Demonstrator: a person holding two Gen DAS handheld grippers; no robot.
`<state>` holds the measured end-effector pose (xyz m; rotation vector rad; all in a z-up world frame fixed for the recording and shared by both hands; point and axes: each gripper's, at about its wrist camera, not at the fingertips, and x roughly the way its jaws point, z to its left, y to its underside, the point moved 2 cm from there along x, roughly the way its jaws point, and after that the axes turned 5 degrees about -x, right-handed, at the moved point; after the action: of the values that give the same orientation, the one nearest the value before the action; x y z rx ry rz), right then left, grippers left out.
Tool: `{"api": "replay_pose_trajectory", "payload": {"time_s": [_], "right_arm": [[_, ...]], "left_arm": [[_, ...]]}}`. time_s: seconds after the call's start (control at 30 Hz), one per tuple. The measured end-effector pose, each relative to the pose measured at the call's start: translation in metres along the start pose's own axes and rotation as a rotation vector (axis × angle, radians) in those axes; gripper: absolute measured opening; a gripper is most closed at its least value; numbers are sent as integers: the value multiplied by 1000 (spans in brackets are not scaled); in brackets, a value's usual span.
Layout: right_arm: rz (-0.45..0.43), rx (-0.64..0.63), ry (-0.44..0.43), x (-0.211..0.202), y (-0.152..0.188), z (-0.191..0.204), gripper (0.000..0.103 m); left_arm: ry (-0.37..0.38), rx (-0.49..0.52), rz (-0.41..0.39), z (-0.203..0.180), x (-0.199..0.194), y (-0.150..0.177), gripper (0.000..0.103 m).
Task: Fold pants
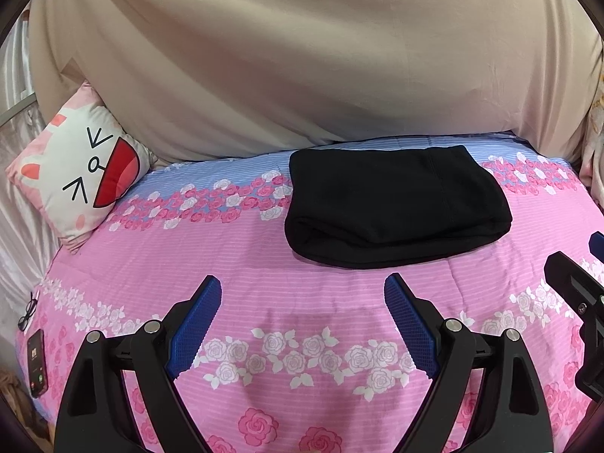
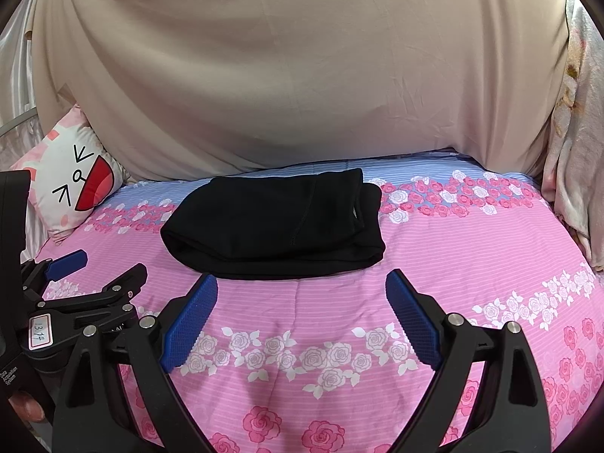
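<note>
I see the black pants folded into a compact bundle, lying flat on the bed in the upper middle of the left wrist frame, right of centre; in the right wrist frame the same bundle sits centre, slightly left. Its rounded fold edge faces the cameras, and layered edges show at its right end. The left gripper hovers low in frame over the pink rose-print bedspread, jaws released and spread wide, nothing between the blue pads. The right gripper shows the same: jaws apart, empty, its left fingertip close to the near edge of the bundle in the frame; I cannot tell whether it touches. Each gripper appears at the side edge of the other's view. A cat-face cushion leans at upper left against the beige draped cloth behind the bed. A phone and a pair of glasses lie at the lower left edge of the bed.
</note>
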<state>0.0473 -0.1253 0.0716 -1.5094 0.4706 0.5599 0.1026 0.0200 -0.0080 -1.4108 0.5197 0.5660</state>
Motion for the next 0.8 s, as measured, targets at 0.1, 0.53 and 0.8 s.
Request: {"api": "replay_pose_trajectory", "payload": {"time_s": [0.1, 0.53, 0.8], "right_arm": [[-1, 0, -1, 0, 0, 0, 89], [2, -1, 2, 1, 0, 1, 89], [11, -2, 13, 1, 3, -3, 89]], "left_arm": [[1, 0, 0, 0, 0, 0, 86], [-17, 23, -29, 4, 7, -1, 86], [19, -15, 15, 14, 8, 0, 85]]}}
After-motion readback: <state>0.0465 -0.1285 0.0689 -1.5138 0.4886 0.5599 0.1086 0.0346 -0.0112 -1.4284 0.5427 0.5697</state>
